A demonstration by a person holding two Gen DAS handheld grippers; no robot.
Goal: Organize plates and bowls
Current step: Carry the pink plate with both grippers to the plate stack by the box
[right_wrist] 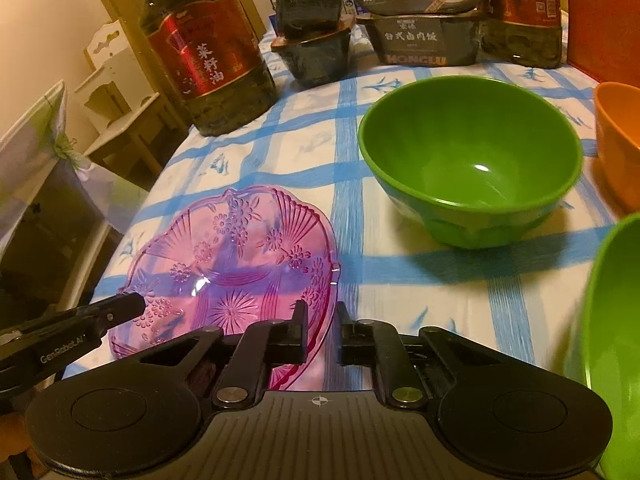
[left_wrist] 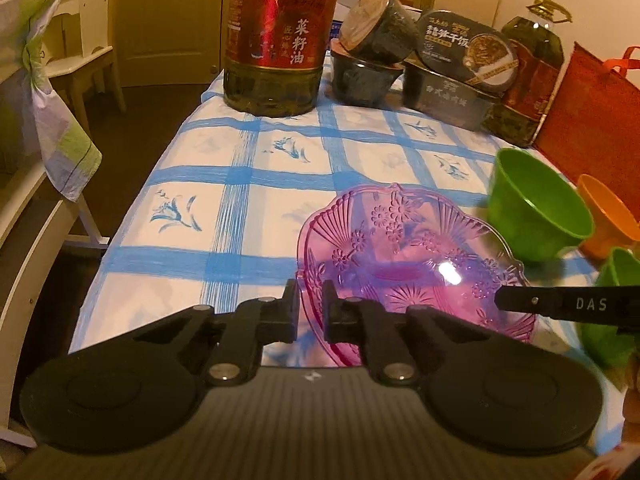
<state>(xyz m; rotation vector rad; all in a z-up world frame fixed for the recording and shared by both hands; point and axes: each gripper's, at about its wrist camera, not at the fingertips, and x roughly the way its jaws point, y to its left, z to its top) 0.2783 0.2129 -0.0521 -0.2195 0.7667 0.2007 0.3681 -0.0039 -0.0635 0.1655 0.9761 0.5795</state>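
Left gripper (left_wrist: 311,307): pressed onto the left rim of the pink dish (left_wrist: 404,264), one finger inside the rim, one outside.
Right gripper (right_wrist: 322,322): pinching the dish's right rim in the same way; from the left wrist view, its finger shows as a black bar marked "DAS" over the dish's right side.
Pink dish: clear, with pressed flowers and a scalloped edge, at the near end of the table (left_wrist: 224,184), held at both sides; whether it is lifted off the cloth I cannot tell.
Green bowl (right_wrist: 470,164): upright on the blue-checked cloth, just right of the dish and apart from it.
Orange bowl (right_wrist: 618,136): right of the green bowl, at the frame edge.
Second green bowl (right_wrist: 612,340): near right, only partly in view.
Oil jug (left_wrist: 280,36): at the far left of the table, red label.
Meal boxes (left_wrist: 452,76): dark, stacked at the far end, right of the jug.
Second jug (left_wrist: 528,80): far right, beside an orange bag (left_wrist: 592,120).
Cloth (left_wrist: 48,92): checked, draped over a chair left of the table.
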